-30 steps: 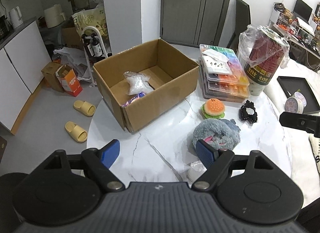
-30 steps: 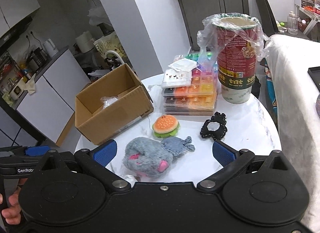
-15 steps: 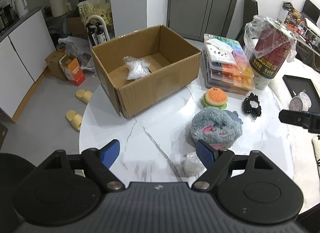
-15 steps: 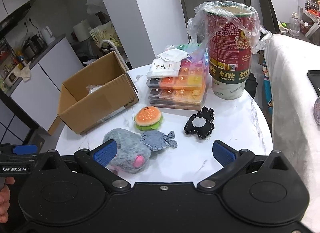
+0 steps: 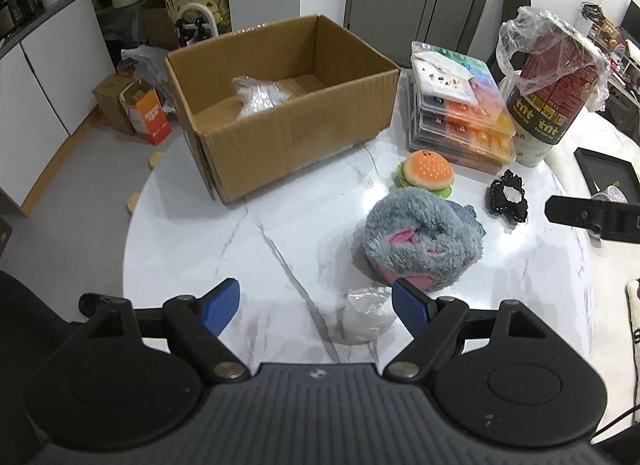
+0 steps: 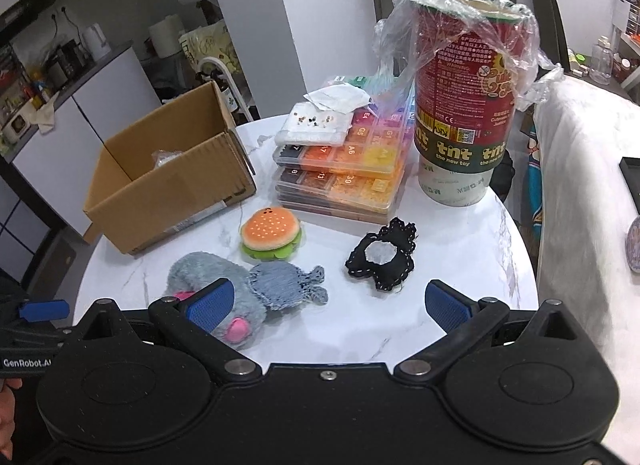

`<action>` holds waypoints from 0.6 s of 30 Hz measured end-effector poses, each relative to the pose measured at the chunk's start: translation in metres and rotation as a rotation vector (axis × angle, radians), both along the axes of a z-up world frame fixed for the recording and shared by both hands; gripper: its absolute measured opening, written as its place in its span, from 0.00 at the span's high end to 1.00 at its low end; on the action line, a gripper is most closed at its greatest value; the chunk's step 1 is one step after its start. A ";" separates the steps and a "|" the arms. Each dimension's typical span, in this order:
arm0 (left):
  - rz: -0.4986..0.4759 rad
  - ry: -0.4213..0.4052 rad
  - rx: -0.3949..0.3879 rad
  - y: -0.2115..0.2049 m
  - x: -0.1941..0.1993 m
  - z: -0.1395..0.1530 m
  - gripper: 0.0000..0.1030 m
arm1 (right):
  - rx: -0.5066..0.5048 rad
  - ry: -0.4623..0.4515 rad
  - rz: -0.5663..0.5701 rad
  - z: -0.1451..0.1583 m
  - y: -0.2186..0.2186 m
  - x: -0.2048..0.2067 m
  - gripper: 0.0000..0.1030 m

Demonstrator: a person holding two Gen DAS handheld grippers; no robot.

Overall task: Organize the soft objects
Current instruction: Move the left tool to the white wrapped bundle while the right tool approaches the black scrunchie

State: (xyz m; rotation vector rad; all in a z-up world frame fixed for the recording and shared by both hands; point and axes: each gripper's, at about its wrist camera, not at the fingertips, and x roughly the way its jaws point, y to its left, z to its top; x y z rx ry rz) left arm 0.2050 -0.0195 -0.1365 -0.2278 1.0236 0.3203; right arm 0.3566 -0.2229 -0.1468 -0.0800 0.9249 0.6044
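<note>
Left gripper [image 5: 316, 307]: your jaws stand apart, nothing between the pads, angled down over the near edge of the marble table [image 5: 192, 233].
Cardboard box [image 5: 280, 105]: ahead-left of your left tool, top open, one clear plastic bag [image 5: 256, 95] already inside. Looks like the drop target.
White soft lump [image 5: 366, 319]: just inside your left tool's right pad, on the table. Can't tell exactly what it is; looks light and squashy.
Grey plush toy [image 5: 424, 245]: just ahead of your left tool's right pad; in the right wrist view it sits partly behind your right tool's left pad. Light, furry, compressible; should not slip. Pinch across the bulky body, not the thin knitted flap.
Burger plush [image 6: 271, 234]: beyond the grey plush, close to the box corner. Small, soft; squeeze across the bun.
Black fabric piece [image 6: 382, 261]: ahead of your right tool, between its pads in line of sight. Flat and limp, so pinch an edge low to the table.
Right gripper [image 6: 328, 305]: jaws wide apart, holding nothing.
Obstacles: stacked bead cases [image 6: 344, 169] and the bag-wrapped tub [image 6: 464, 105] stand behind the toys. Tub looks tall and tippable; keep reaches short.
</note>
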 end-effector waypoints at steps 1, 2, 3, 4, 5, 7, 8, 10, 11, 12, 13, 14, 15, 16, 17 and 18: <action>0.004 0.002 -0.001 -0.001 0.001 -0.002 0.20 | -0.006 0.000 0.005 -0.002 0.001 0.002 0.00; 0.012 0.007 -0.004 -0.003 0.002 -0.004 0.20 | -0.014 0.000 0.009 -0.005 0.002 0.005 0.00; 0.017 0.010 -0.007 -0.004 0.002 -0.006 0.20 | -0.020 0.001 0.012 -0.008 0.003 0.007 0.00; 0.023 0.013 -0.011 -0.005 0.003 -0.008 0.20 | -0.024 0.003 0.015 -0.010 0.004 0.009 0.00; 0.027 0.015 -0.014 -0.006 0.004 -0.010 0.20 | -0.026 0.004 0.017 -0.012 0.004 0.011 0.00; 0.041 0.021 -0.015 -0.008 0.007 -0.014 0.20 | -0.027 0.004 0.022 -0.017 0.005 0.014 0.00; 0.047 0.023 -0.014 -0.010 0.008 -0.016 0.20 | -0.026 0.006 0.026 -0.020 0.005 0.016 0.00; 0.055 0.025 -0.011 -0.013 0.011 -0.020 0.20 | -0.030 0.006 0.032 -0.024 0.005 0.020 0.00; 0.058 0.025 -0.010 -0.014 0.012 -0.022 0.20 | -0.040 0.006 0.036 -0.027 0.006 0.021 0.00; 0.062 0.026 -0.007 -0.016 0.013 -0.024 0.20 | -0.050 0.008 0.038 -0.030 0.007 0.023 0.00; 0.066 0.029 -0.005 -0.017 0.014 -0.027 0.20 | -0.052 0.008 0.039 -0.033 0.007 0.025 0.00; 0.073 0.032 -0.005 -0.018 0.015 -0.030 0.20 | -0.055 0.008 0.040 -0.035 0.007 0.026 0.00; 0.081 0.034 -0.007 -0.019 0.016 -0.032 0.21 | -0.059 0.006 0.041 -0.037 0.007 0.028 0.00; 0.091 0.035 -0.008 -0.020 0.016 -0.035 0.21 | -0.063 0.002 0.041 -0.039 0.007 0.029 0.00; 0.100 0.037 -0.009 -0.021 0.016 -0.037 0.21 | -0.068 -0.003 0.043 -0.041 0.008 0.030 0.00; 0.106 0.039 -0.009 -0.022 0.016 -0.039 0.21 | -0.071 -0.009 0.045 -0.043 0.008 0.032 0.00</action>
